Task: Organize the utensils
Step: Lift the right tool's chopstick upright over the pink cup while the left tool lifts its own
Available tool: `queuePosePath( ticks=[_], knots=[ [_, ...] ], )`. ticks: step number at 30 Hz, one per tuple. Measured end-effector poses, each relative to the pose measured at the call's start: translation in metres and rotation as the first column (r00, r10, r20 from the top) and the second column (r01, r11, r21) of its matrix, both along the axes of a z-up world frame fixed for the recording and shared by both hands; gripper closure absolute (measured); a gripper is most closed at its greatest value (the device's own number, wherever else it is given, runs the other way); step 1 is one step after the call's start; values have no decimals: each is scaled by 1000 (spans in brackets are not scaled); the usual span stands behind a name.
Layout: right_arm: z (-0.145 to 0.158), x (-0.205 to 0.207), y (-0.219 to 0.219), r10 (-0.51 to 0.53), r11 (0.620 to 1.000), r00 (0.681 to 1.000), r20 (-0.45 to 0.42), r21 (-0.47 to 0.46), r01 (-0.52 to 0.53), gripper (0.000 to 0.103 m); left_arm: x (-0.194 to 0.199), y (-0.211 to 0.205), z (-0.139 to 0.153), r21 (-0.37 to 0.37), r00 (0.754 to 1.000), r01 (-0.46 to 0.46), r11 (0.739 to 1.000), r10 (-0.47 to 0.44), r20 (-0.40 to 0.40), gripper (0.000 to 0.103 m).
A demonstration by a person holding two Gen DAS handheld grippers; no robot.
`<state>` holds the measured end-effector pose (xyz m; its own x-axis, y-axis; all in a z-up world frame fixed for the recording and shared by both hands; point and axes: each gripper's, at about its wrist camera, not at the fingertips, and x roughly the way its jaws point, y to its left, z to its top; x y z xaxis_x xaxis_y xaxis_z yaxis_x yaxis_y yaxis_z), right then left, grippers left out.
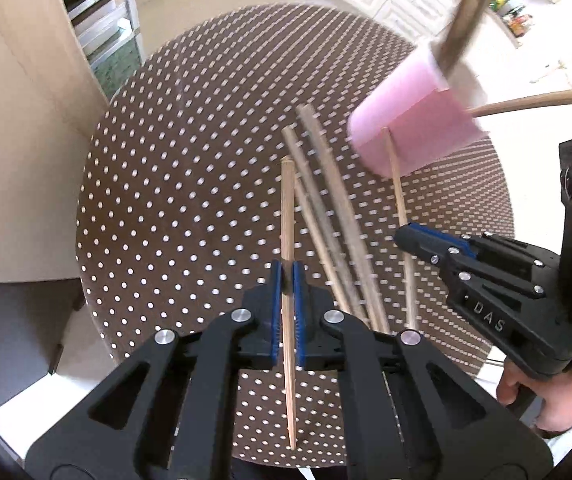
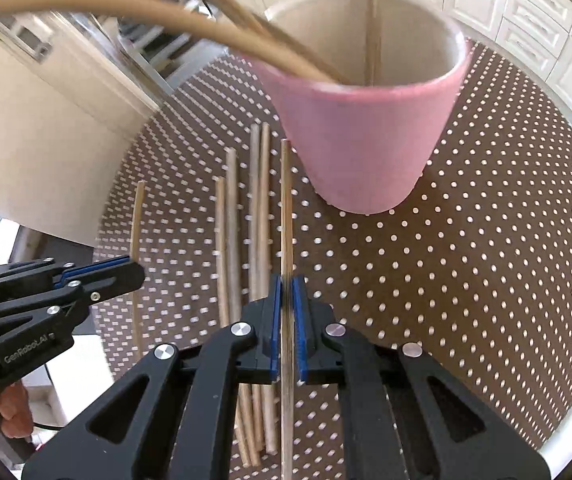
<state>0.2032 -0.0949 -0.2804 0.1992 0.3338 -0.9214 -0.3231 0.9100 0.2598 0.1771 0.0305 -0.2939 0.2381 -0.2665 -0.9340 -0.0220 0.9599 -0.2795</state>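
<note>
Chopsticks are what we are sorting on a round table (image 2: 486, 264) with a brown, white-dotted cover. Our left gripper (image 1: 287, 276) is closed on a single pale chopstick (image 1: 287, 216), which runs straight away from us between the blue pads. Just to its right a loose bundle of chopsticks (image 1: 326, 208) lies on the cover, pointing toward the far side. Right of those, our right gripper (image 2: 287, 292) is clamped on another chopstick (image 2: 285, 208) whose far end lies near the base of a pink cup (image 2: 362, 136). That cup stands far and to the right, and several chopsticks (image 2: 134, 4) lean out of its mouth to the left.
</note>
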Motion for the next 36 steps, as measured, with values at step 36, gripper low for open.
queuePosePath(
  ticks=[36],
  knots=[
    [187, -83, -49, -115, 988, 892, 438, 146, 56, 98, -60, -33, 192, -9, 874, 134, 991, -114, 472, 97]
  ],
)
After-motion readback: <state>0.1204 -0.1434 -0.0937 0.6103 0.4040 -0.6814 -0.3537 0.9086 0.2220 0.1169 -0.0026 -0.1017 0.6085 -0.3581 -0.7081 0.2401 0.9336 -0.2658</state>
